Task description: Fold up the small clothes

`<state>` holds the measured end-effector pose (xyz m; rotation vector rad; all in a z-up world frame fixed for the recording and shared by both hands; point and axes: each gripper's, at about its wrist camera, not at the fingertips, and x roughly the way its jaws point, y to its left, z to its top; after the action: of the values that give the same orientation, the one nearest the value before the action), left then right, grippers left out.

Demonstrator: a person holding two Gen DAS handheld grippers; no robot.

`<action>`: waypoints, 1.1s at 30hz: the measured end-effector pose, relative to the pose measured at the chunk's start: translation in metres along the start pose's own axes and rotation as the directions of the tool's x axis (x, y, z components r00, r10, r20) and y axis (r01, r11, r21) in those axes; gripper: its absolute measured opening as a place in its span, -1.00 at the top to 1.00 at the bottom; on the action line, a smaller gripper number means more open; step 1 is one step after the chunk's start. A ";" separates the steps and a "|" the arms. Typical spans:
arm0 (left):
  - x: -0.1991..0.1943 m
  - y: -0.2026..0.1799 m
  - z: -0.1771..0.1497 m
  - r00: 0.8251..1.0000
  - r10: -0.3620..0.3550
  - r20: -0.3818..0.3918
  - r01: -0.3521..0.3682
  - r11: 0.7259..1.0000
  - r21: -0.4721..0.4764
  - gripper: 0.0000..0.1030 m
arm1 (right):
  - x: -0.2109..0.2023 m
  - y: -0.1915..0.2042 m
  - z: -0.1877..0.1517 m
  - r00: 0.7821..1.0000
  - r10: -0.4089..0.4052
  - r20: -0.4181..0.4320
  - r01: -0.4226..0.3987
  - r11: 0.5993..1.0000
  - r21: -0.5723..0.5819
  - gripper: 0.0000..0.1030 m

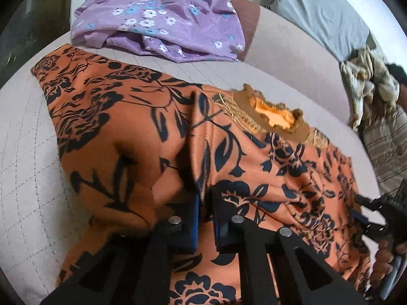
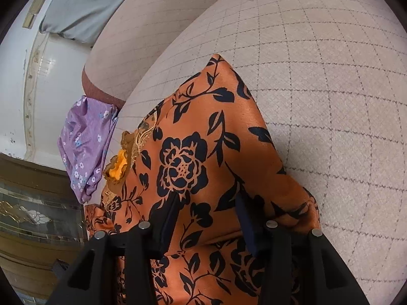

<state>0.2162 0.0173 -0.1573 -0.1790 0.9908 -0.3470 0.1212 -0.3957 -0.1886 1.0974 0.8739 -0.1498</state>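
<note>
An orange garment with a black flower print (image 1: 142,127) lies spread on the quilted beige cushion (image 1: 28,157); its gold embroidered neckline (image 1: 274,117) faces the backrest. My left gripper (image 1: 204,203) is shut on a raised fold of this garment near its middle. In the right wrist view the same garment (image 2: 203,152) fills the centre. My right gripper (image 2: 207,211) is open, its fingers (image 2: 169,218) resting on the fabric with cloth lying between them. The right gripper also shows at the right edge of the left wrist view (image 1: 381,211).
A crumpled purple flowered garment (image 1: 157,17) lies behind the orange one, also in the right wrist view (image 2: 84,145). A grey cloth (image 1: 323,7) drapes the backrest. A crumpled pale cloth (image 1: 366,78) and a striped cushion (image 1: 386,147) lie at right. A dark cabinet (image 2: 38,216) stands beside the sofa.
</note>
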 end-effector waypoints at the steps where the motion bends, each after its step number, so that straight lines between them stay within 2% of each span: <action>1: -0.005 0.002 0.001 1.000 -0.009 0.018 0.009 1.000 -0.005 0.88 | 0.000 0.000 0.000 1.000 0.000 0.001 0.000 1.000 -0.001 0.03; 4: -0.022 0.001 0.005 0.998 -0.018 0.060 0.018 1.000 0.012 0.89 | -0.001 0.000 -0.001 1.000 0.002 0.002 -0.002 1.000 -0.004 0.03; 8: -0.042 0.011 0.005 0.999 -0.002 0.038 0.001 1.000 0.031 0.90 | -0.002 -0.002 -0.001 1.000 0.017 0.002 -0.017 1.000 0.002 0.03; 13: -0.047 0.036 -0.005 0.997 0.009 -0.075 -0.007 1.000 0.031 0.94 | -0.002 -0.002 -0.001 1.000 0.009 0.007 -0.009 1.000 -0.008 0.03; 15: -0.045 0.043 -0.005 0.995 -0.015 -0.102 0.019 0.999 0.037 0.94 | -0.002 -0.001 -0.002 1.000 0.003 0.010 -0.002 1.000 -0.014 0.03; 16: -0.050 0.048 -0.003 0.995 -0.035 -0.095 0.039 0.999 0.034 0.94 | -0.002 0.000 -0.001 1.000 0.001 0.011 -0.001 1.000 -0.016 0.03; 18: -0.067 0.060 0.004 0.997 -0.072 -0.025 0.073 0.997 0.010 0.89 | -0.002 0.000 -0.001 1.000 0.007 0.010 -0.007 1.000 -0.016 -0.02; 19: -0.074 0.067 0.007 0.997 -0.079 0.006 0.079 0.997 -0.008 0.71 | -0.002 -0.001 -0.001 1.000 0.015 0.010 -0.015 1.000 -0.013 -0.04; 20: -0.079 0.075 0.011 0.996 -0.077 0.033 0.078 0.996 -0.033 0.30 | -0.002 -0.001 -0.001 1.000 0.019 0.011 -0.019 1.000 -0.011 -0.05; 21: -0.083 0.088 0.016 0.996 -0.055 0.066 0.061 0.995 -0.085 -0.01 | -0.002 -0.001 -0.001 1.000 0.019 0.012 -0.019 1.000 -0.010 -0.06; 22: -0.086 0.098 0.019 0.995 -0.021 0.093 0.033 0.991 -0.132 -0.58 | -0.002 0.000 -0.001 1.000 0.019 0.014 -0.018 1.000 -0.012 -0.06; 23: -0.089 0.112 0.022 0.991 0.017 0.130 0.009 0.980 -0.198 -0.70 | -0.002 0.000 -0.001 1.000 0.019 0.017 -0.019 1.000 -0.016 -0.09; 25: -0.090 0.137 0.028 0.985 0.015 0.174 0.042 0.946 -0.321 -0.70 | -0.001 0.002 -0.002 1.000 0.018 0.022 -0.018 0.999 -0.027 -0.14; 27: -0.079 0.159 0.036 0.983 -0.012 0.182 0.088 0.906 -0.414 -0.70 | -0.001 0.004 -0.003 1.000 0.011 0.027 -0.010 0.999 -0.039 -0.18; 29: -0.058 0.183 0.045 0.987 -0.014 0.160 0.093 0.863 -0.497 -0.70 | 0.000 0.008 -0.004 1.000 0.005 0.031 -0.004 0.998 -0.055 -0.24; 31: -0.039 0.207 0.053 0.989 -0.001 0.146 0.085 0.817 -0.571 -0.70 | 0.001 0.012 -0.005 0.999 -0.004 0.033 0.006 0.997 -0.071 -0.28; 33: -0.030 0.230 0.060 0.978 -0.021 0.208 0.154 0.745 -0.649 -0.70 | 0.003 0.016 -0.007 0.999 -0.016 0.039 0.020 0.996 -0.092 -0.32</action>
<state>0.2982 0.2416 -0.1711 -0.9029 0.8827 -0.0413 0.1274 -0.3819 -0.1804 0.9975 0.8486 -0.1433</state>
